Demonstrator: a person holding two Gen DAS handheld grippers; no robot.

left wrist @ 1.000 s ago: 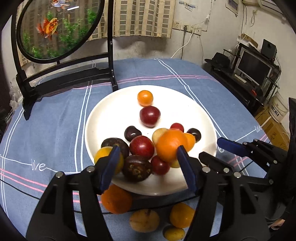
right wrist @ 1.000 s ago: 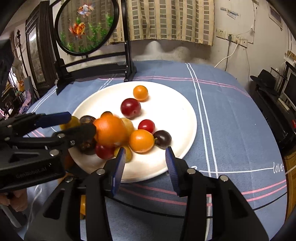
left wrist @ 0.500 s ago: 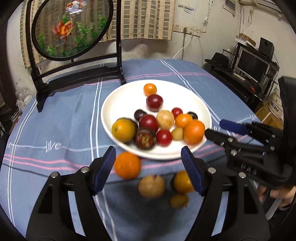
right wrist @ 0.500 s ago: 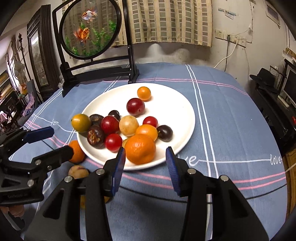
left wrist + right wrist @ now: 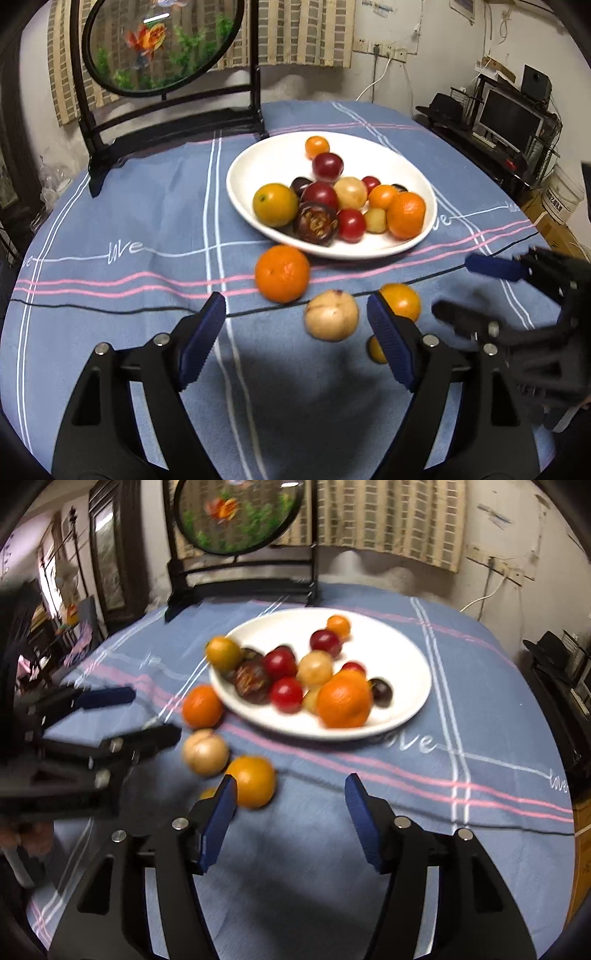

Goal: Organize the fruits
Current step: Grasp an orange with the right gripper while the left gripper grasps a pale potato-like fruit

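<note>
A white plate (image 5: pixel 406 162) (image 5: pixel 413 657) holds several fruits, among them a large orange (image 5: pixel 405 215) (image 5: pixel 344 702) near its front rim. On the blue cloth in front of the plate lie an orange (image 5: pixel 282 273) (image 5: pixel 202 706), a pale round fruit (image 5: pixel 331 314) (image 5: pixel 205 752), a smaller orange fruit (image 5: pixel 400 302) (image 5: pixel 253 782) and a small yellow one (image 5: pixel 376 350). My left gripper (image 5: pixel 295 339) is open and empty, just short of the loose fruits. My right gripper (image 5: pixel 290 816) is open and empty, to the right of them.
A round fish-picture screen on a black stand (image 5: pixel 162 44) (image 5: pixel 240 513) stands at the back of the table. A desk with a monitor (image 5: pixel 509 118) is off to the right. The cloth-covered table drops away at its right edge.
The large orange left my left gripper and now lies on the plate. Both grippers have pulled back from the plate toward the near side, with the loose fruits now in front of them.
</note>
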